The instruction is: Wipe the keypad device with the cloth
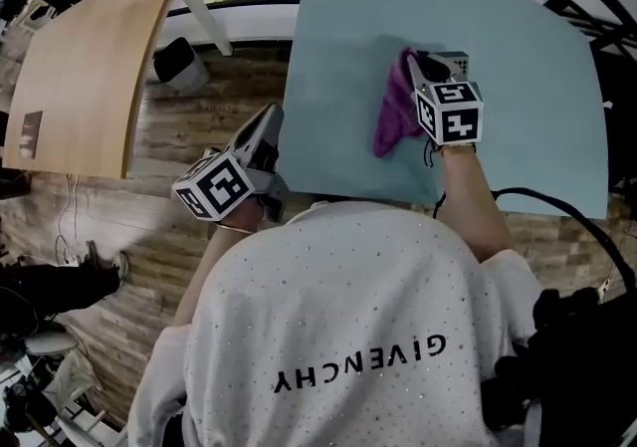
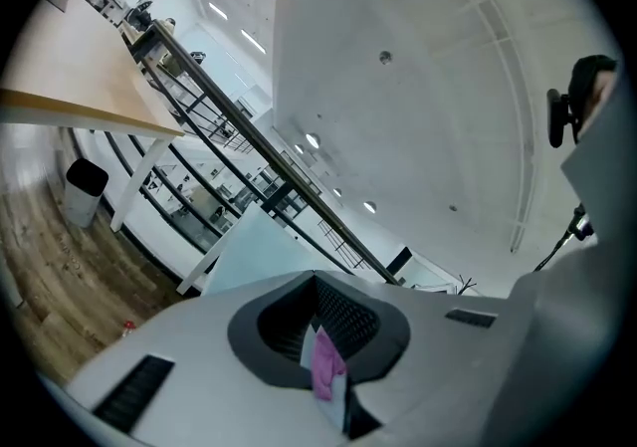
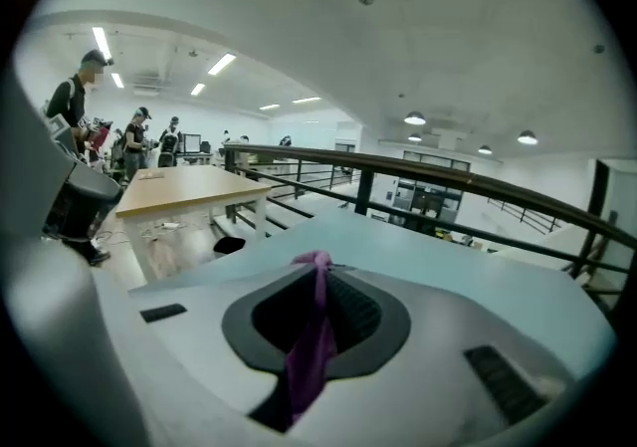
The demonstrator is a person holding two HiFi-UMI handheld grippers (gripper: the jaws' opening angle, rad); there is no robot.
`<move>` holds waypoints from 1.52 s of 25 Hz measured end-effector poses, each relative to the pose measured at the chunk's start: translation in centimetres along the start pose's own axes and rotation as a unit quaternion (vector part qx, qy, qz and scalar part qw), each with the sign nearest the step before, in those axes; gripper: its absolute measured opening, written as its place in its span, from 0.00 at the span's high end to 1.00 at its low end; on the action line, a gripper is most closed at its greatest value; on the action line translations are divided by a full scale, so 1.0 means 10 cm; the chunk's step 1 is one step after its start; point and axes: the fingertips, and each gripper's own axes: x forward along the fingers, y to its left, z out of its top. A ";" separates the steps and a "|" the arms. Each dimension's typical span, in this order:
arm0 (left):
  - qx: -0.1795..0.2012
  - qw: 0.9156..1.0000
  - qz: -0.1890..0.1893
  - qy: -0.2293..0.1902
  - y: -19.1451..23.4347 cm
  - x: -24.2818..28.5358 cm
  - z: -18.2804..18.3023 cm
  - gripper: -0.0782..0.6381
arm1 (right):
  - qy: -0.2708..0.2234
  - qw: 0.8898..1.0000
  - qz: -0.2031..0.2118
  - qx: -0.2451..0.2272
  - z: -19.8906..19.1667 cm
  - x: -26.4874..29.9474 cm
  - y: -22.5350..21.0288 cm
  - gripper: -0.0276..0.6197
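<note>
On the light blue table (image 1: 338, 57) lies a grey keypad device (image 1: 456, 63), mostly hidden behind my right gripper (image 1: 426, 72). That gripper is shut on a purple cloth (image 1: 395, 109), which is bunched at the device's left end and trails toward me. In the right gripper view the cloth (image 3: 311, 350) runs through the closed jaws of the right gripper (image 3: 318, 271). My left gripper (image 1: 261, 136) hangs off the table's left edge over the floor. In its own view the left gripper (image 2: 318, 321) is shut, with only a pink and white sliver in the slit.
A wooden table (image 1: 80, 57) stands at the left with a black bin (image 1: 179, 62) beside it on the plank floor. A dark railing (image 3: 448, 181) runs behind the blue table. A black cable (image 1: 557, 204) curves past the table's near right corner. People (image 3: 75, 97) stand far off.
</note>
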 end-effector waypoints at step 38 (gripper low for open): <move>-0.073 0.995 -0.042 0.061 0.64 0.05 -0.14 0.90 | 0.072 0.996 0.018 0.046 -0.63 -0.05 0.64 0.92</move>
